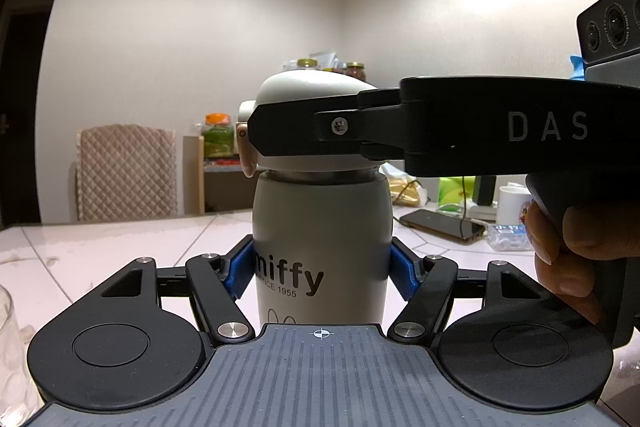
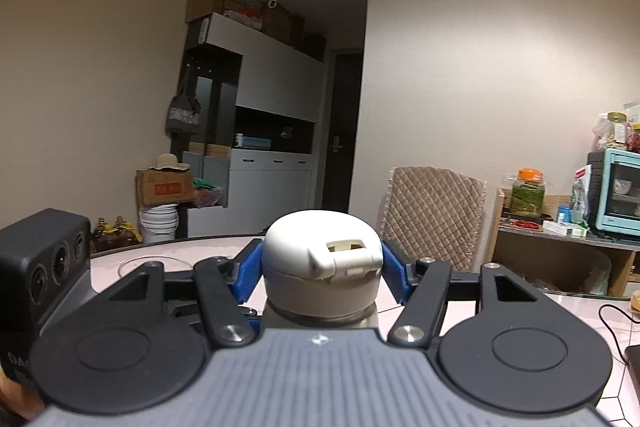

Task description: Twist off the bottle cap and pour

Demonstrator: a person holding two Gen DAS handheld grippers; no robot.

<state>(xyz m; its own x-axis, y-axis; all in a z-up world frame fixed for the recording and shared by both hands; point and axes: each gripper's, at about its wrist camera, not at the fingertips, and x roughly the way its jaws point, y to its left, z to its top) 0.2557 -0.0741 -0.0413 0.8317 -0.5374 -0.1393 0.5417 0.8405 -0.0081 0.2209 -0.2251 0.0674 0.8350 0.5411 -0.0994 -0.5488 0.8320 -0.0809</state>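
Note:
A grey-white "miffy" bottle point(image 1: 316, 227) stands upright on the pale tiled table point(image 1: 120, 239). My left gripper point(image 1: 322, 273) is shut on the bottle's body, its blue pads point(image 1: 236, 275) pressing both sides. The rounded white cap point(image 1: 308, 87) tops the bottle. From the right, my right gripper point(image 1: 280, 131) reaches across and clamps that cap. In the right wrist view the right gripper point(image 2: 322, 273) holds the cap point(image 2: 320, 243) between blue pads point(image 2: 250, 273), the bottle's neck point(image 2: 320, 317) just visible below. A person's fingers point(image 1: 568, 251) hold the right tool's handle.
A glass point(image 1: 12, 347) stands at the left edge near me, seen as a clear rim point(image 2: 148, 265) in the right wrist view. A phone point(image 1: 440, 225), a white mug point(image 1: 512, 207) and small packets lie at the table's right. A quilted chair back point(image 1: 126, 171) stands behind the table.

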